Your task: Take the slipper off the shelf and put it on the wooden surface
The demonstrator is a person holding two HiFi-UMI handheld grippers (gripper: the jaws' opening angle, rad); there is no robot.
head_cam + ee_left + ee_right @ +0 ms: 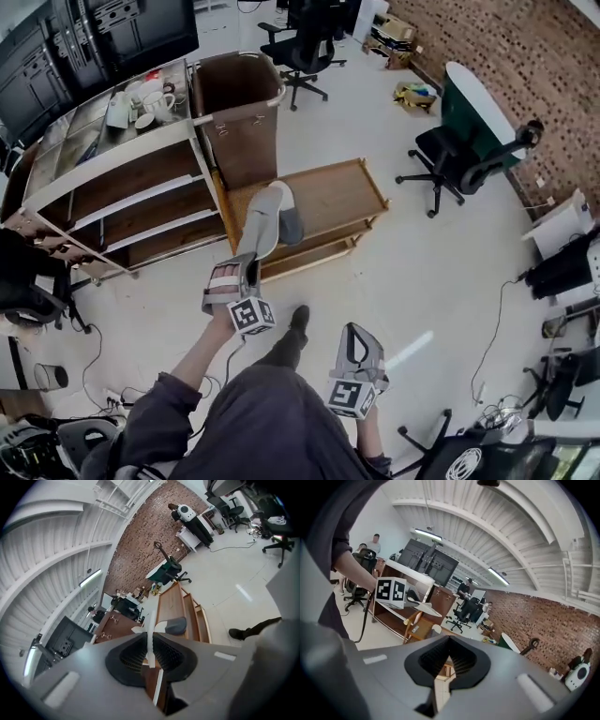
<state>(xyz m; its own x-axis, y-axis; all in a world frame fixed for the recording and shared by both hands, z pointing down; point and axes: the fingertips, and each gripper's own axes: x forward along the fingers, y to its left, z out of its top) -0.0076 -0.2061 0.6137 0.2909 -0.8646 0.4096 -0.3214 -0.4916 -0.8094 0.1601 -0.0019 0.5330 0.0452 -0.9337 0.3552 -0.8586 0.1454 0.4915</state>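
Note:
A slipper [265, 221] with a pale sole and a dark grey upper hangs over the left part of the low wooden table [342, 192]. My left gripper [242, 272] is shut on its heel end. In the left gripper view the sole [151, 629] runs edge-on between the jaws, with the grey upper [175, 625] beyond and the wooden table top [171, 603] behind it. I cannot tell whether the slipper's toe touches the wood. My right gripper [355, 339] is held lower right near the person's body. Its jaws [449, 642] are shut with nothing in them.
A wooden shelf unit [112, 183] with cups on top stands left of the table, and a brown bin [239, 103] stands behind the table. Office chairs [455, 159] are at the right and back. The person's shoe [298, 319] is on the floor near the table. Cables trail at the lower left.

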